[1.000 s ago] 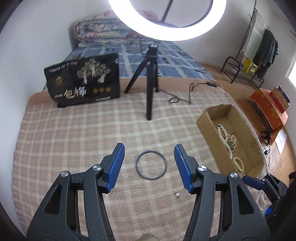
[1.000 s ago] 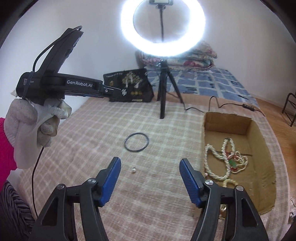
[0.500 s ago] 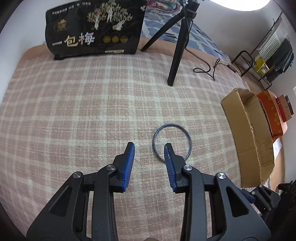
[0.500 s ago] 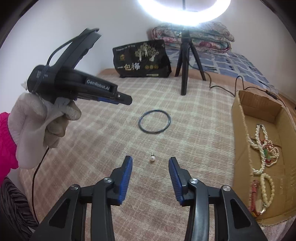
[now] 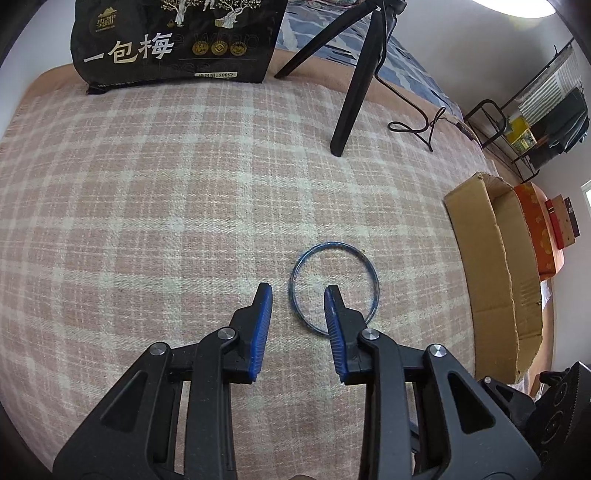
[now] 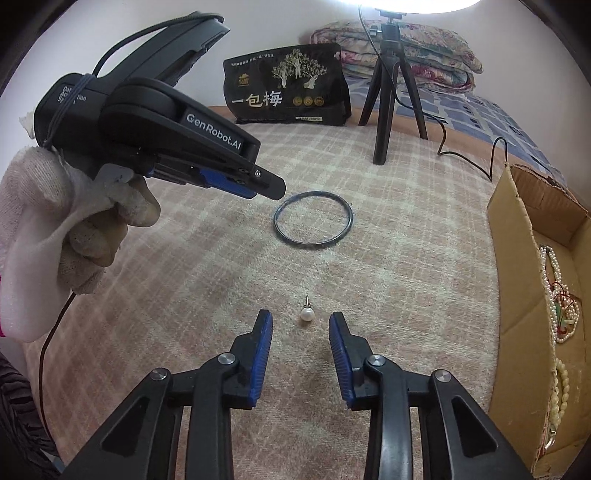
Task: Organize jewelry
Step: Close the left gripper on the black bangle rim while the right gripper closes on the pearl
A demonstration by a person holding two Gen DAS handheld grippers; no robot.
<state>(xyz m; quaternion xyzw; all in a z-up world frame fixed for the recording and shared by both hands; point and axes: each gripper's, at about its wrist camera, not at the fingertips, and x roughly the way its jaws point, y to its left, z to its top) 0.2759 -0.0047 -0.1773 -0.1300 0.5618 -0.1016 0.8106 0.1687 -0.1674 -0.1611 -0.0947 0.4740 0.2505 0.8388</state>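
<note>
- My left gripper (image 5: 298,291) has been narrowing, nothing pinched; bangle's (image 5: 334,287) near rim runs between its jaws
- My right gripper (image 6: 301,320), also narrowing, empty; pearl stud (image 6: 306,314) sits between its tips

A ring light (image 6: 417,3) is glaring white at the top edge of both views, washing the plaid blanket (image 5: 166,206) in even, bright light. Shadows below that light are staying soft and faint. Fisheye bending is curving the blanket's lines and darkening the corners into black vignettes. Everything is looking sharp, with no motion blur.
</note>
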